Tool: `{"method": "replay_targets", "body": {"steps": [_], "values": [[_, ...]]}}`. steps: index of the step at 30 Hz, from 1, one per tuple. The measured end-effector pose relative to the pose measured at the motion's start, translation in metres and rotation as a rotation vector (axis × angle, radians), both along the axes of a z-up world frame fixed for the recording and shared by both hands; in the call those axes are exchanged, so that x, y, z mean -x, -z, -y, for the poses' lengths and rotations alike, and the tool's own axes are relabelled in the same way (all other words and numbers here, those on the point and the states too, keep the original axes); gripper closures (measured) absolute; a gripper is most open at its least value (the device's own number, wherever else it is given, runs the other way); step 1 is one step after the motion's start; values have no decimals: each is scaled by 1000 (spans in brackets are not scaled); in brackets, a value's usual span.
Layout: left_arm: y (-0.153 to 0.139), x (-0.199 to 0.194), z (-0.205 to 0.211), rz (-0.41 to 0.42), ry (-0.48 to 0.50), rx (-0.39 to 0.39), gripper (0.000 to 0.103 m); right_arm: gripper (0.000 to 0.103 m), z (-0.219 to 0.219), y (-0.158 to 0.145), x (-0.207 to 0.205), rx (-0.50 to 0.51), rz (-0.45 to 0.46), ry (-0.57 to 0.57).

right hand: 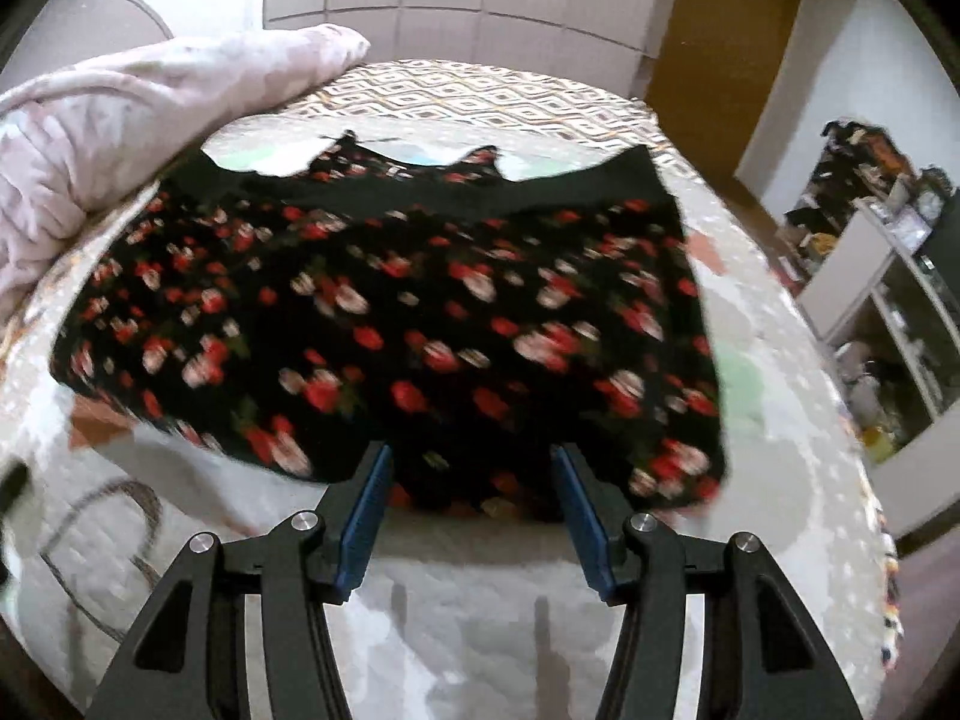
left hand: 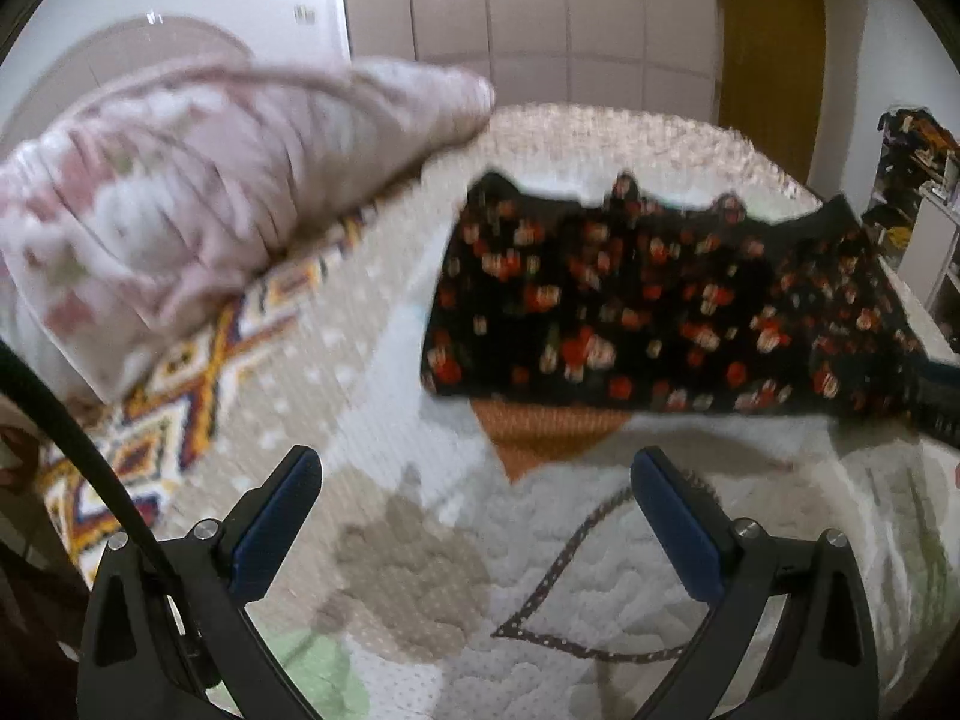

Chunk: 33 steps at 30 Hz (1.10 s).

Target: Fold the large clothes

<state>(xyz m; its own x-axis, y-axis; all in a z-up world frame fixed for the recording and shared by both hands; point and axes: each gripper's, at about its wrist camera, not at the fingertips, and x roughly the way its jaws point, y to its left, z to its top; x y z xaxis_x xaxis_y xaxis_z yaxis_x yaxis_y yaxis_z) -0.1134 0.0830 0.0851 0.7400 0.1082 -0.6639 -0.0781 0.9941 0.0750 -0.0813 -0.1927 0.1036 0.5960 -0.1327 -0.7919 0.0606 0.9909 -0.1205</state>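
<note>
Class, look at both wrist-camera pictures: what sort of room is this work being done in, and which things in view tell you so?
Most likely a bedroom. The black floral garment lies spread on a quilted bedspread, a bunched pink duvet sits beside it, and tall white wardrobe doors line the far wall.

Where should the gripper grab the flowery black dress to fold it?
Probably the near bottom corner of the flowery black dress, coming from the near side. It lies flat on the bed quilt, its hem edge closest to the open right gripper.
</note>
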Motion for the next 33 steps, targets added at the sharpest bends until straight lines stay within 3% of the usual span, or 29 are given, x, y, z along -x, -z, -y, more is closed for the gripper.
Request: {"method": "replay_targets", "body": {"steps": [4, 10, 16, 22, 33], "values": [[-17, 7, 3, 72, -19, -42, 0, 43, 0, 2, 12, 21, 10, -6], [-22, 10, 9, 79, -17, -83, 0, 43, -13, 6, 14, 64, 13, -39], [-11, 1, 8, -10, 5, -26, 0, 41, -16, 8, 17, 88, -6, -42], [15, -14, 2, -175, 36, 97, 0, 40, -13, 16, 21, 88, -56, -26], [28, -18, 5, -221, 37, 96, 0, 40, -13, 24, 23, 85, -84, -23]]}}
